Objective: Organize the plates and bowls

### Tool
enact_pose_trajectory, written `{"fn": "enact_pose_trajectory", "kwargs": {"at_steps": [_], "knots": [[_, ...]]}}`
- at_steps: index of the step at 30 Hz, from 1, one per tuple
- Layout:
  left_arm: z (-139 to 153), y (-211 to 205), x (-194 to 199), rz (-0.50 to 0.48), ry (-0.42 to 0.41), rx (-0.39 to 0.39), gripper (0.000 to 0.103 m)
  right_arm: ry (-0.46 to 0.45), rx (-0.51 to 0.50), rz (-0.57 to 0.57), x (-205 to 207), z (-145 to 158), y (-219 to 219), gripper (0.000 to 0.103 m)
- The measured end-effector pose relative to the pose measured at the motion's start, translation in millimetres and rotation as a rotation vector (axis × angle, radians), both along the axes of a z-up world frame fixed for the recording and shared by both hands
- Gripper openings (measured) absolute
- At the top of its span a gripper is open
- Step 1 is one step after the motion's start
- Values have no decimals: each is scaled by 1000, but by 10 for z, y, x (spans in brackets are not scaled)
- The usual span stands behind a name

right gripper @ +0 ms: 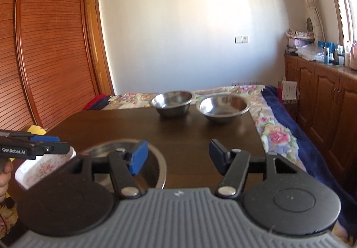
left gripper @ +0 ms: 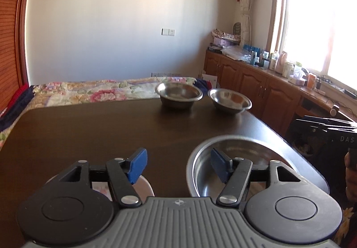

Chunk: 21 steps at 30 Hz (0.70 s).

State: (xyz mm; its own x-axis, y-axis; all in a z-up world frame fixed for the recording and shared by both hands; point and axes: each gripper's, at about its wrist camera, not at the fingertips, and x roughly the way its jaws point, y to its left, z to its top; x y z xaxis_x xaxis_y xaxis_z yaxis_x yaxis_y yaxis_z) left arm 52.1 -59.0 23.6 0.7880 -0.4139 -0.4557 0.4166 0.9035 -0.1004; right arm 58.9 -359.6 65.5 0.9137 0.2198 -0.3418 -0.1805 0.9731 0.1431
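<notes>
Both grippers look the same: ribbed grey body, two round black discs, black linkage arms with silver rivets, blue pads on the fingertips (left gripper: 138, 164). The left gripper (right gripper: 44, 144) has white "GenRobot.AI" lettering along its black side.

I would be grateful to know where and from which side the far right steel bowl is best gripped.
Probably by the flared rim of the far right steel bowl, on its near edge. It sits upright and open-topped, and the rim overhangs the sloping wall. Come from above and the near side, one jaw inside and one outside; the other far bowl crowds its left.
</notes>
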Motion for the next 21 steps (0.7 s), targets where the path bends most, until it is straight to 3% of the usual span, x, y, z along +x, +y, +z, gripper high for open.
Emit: {"fn": "enact_pose_trajectory", "kwargs": {"at_steps": [3,12,16,21], "knots": [[64,-8,73,-1,-10,-1,70,-16,-11,-1,61,83,-29,68],[204,-93,450,6,-23,18,71,-44,-61,35,372,253,-83,69],[263,-167,660,5,-26,29,80,-51,-85,70,574,331,-55,69],[305,-288,954,-2,-31,54,80,-41,-95,105,839,364,-35,71]]}}
